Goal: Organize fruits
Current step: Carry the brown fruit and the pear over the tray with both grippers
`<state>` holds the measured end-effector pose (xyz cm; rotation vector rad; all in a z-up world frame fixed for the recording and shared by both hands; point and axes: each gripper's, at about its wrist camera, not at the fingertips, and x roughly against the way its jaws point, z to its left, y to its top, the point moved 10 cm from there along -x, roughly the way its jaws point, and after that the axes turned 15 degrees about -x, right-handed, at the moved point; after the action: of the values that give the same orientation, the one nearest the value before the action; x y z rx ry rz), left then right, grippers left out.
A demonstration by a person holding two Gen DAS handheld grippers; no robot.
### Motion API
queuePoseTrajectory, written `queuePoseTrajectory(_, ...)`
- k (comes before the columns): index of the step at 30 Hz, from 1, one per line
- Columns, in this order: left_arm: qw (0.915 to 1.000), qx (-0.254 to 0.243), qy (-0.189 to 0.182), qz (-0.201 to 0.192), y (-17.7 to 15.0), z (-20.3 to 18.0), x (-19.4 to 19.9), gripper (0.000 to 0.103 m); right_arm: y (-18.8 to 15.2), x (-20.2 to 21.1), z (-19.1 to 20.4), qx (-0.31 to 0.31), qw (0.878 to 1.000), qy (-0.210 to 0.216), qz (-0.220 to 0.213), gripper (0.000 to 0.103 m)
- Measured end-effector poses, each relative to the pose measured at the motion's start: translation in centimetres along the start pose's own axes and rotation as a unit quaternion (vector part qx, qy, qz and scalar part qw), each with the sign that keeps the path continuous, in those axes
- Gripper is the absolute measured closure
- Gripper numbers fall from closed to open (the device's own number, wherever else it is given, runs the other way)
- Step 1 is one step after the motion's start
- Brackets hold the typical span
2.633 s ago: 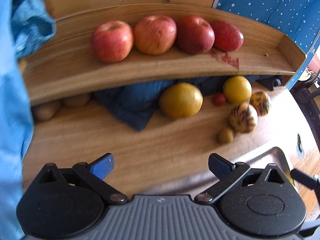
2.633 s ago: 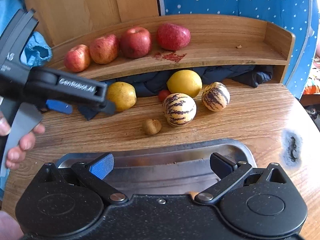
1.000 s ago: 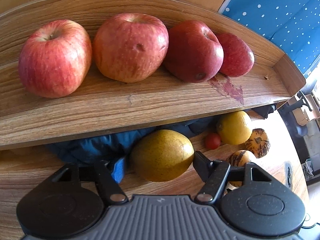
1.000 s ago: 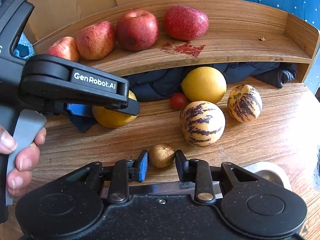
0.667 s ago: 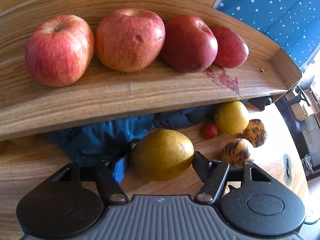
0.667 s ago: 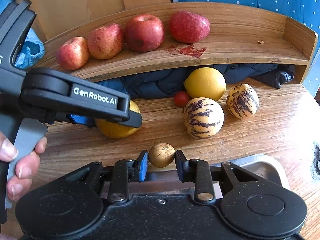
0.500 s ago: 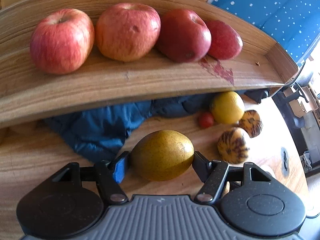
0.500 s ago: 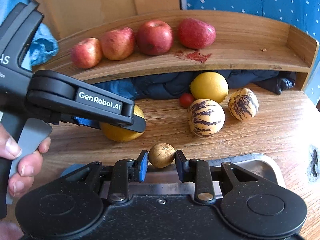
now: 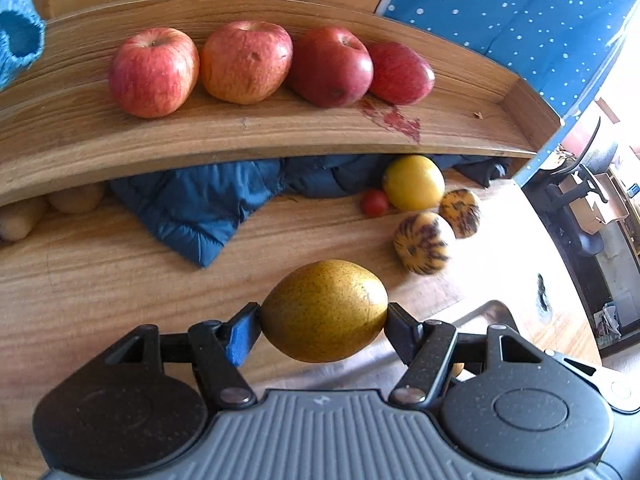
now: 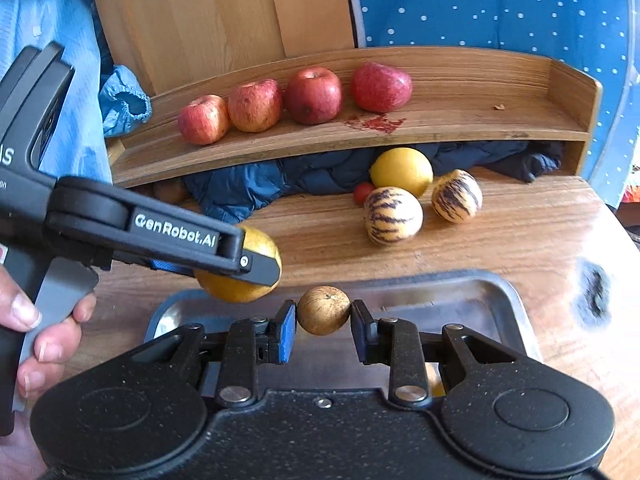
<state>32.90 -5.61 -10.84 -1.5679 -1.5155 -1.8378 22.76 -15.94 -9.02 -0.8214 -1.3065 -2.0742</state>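
My left gripper is shut on a speckled yellow-brown pear, held above the wooden table near the metal tray's corner. The right wrist view shows the same pear in the left gripper, over the tray's left end. My right gripper is shut on a small brown round fruit above the metal tray. Several red apples line the curved wooden shelf. A yellow citrus, a small red tomato and two striped melons lie on the table.
A dark blue padded cloth lies under the shelf. Brown fruits sit in the shelf's left recess. A burn mark scars the table at the right. A person's hand grips the left tool; a light blue sleeve hangs behind.
Both grippers have drawn back from the shelf and risen, each carrying its fruit; pear and small brown fruit now hang near the tray. The shelf and table fruits look farther away.
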Motion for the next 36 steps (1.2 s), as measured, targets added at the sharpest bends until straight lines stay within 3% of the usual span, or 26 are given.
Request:
queuePoseTrajectory(15, 0.9996, 0.011, 0.006, 0.024, -6.1, -3.0, 2.2, 0.032, -5.4, 4.2, 0.0, 0.009, 0.999, 0.02, 0.03, 0.072)
queuePoseTrajectory(36, 0.9985, 0.031, 0.022, 0.039, -12.2, -4.9, 4.5, 0.032, -11.1, 5.3, -0.7, 0.006, 0.997, 0.021, 0.073, 0.072)
